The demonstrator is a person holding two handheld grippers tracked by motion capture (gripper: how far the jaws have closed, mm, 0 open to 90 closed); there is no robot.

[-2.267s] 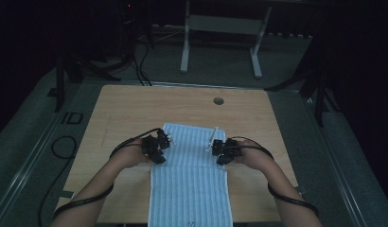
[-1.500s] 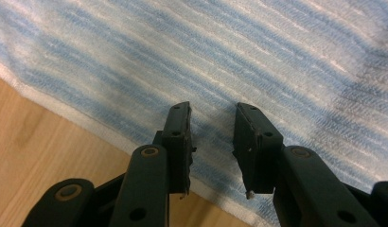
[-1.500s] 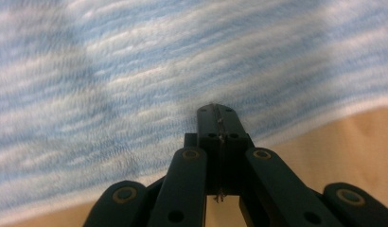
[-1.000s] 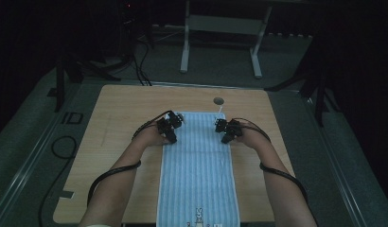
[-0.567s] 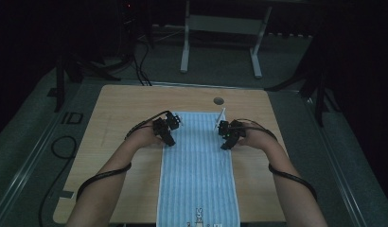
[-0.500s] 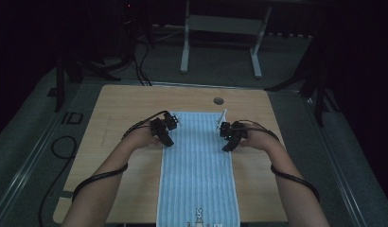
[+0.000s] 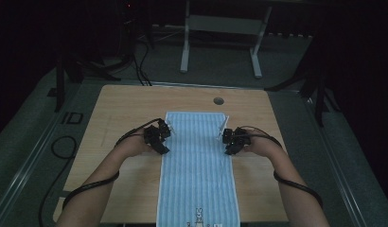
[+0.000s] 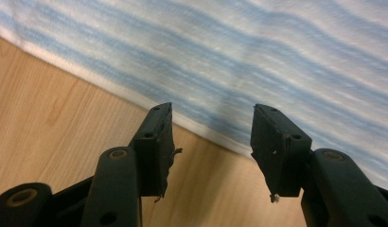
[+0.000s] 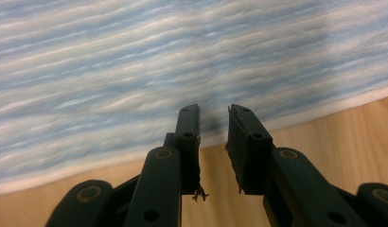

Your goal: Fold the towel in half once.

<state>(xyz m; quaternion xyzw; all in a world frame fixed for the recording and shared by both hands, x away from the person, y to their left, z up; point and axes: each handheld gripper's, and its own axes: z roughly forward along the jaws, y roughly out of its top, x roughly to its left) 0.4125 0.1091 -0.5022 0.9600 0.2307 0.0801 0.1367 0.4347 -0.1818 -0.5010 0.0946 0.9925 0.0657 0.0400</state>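
Striped towel (image 7: 198,165), near end cut off at frame edge, gripper views blurred.

You are working at a light wooden table (image 7: 126,109) with a round cable hole (image 7: 218,100) near its far edge. Grey floor (image 7: 286,56) is lying all around it, dim under weak light, and the far end of the room is fading into black. A pale metal frame with two legs (image 7: 220,42) is standing beyond the table. Dark cables (image 7: 135,61) are trailing across the floor at far left, and another is looping beside the table (image 7: 59,142).
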